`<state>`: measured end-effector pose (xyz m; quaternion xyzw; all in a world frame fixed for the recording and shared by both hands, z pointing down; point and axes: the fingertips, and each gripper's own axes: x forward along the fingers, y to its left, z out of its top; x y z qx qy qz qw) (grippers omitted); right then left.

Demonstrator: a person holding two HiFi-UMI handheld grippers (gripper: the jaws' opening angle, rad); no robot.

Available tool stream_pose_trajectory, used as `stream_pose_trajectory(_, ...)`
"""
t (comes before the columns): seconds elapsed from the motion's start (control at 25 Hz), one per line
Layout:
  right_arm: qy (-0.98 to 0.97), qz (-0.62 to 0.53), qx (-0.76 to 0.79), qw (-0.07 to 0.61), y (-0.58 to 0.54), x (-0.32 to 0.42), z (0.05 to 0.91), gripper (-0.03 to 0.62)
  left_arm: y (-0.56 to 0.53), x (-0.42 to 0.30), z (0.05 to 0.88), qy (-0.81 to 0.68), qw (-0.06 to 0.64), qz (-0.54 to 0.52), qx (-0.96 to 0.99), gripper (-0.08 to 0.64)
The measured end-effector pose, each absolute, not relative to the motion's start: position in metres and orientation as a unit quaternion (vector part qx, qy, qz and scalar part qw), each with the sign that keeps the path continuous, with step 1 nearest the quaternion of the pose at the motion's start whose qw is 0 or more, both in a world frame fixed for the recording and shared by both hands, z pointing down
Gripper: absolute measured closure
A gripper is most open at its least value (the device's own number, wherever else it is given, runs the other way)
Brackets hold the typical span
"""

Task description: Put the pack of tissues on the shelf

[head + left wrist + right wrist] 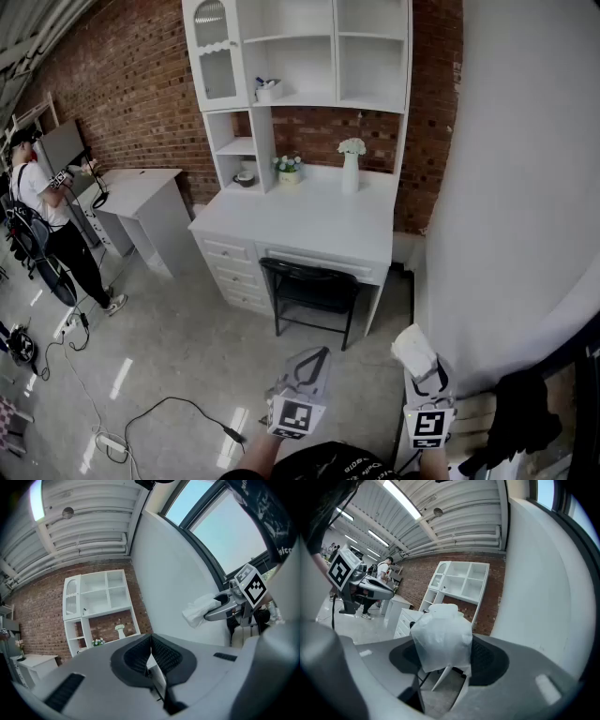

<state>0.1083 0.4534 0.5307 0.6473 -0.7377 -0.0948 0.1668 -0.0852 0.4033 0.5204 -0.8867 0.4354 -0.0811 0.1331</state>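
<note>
Tissues come first: the soft white plastic-wrapped pack of tissues sits between the two jaws of my right gripper. The dark pads press on its lower part, so it is held tight. Most of the pack sticks out past the tips, I think so that it can go onto a board without the jaws bumping in. My left gripper has its jaws closed on each other with nothing between them. It has no job right now, so it just hangs beside the other one. The tall white shelf unit with open boxes stands on the wide white desk, well apart from me across the shiny grey floor. The black chair is pushed under the desk, so I guess I must walk up and reach over the top
</note>
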Motion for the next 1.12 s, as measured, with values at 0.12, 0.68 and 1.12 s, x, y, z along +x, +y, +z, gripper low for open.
stream_pose_trajectory(0.12,-0.738,-0.101,0.646,0.168,0.449,0.113,0.525,0.347,0.402,-0.079,0.515,0.429,0.130,-0.074,-0.891,0.549)
stream_pose_trajectory(0.68,-0.747,-0.104,0.640,0.148,0.432,0.126,0.519,0.339,0.387,-0.069,0.510,0.437,0.135,-0.060,-0.887,0.549)
stream_pose_trajectory(1.12,-0.741,-0.105,0.648,0.141,0.423,0.144,0.513,0.339,0.379,-0.057,0.508,0.442,0.133,-0.059,-0.885,0.549)
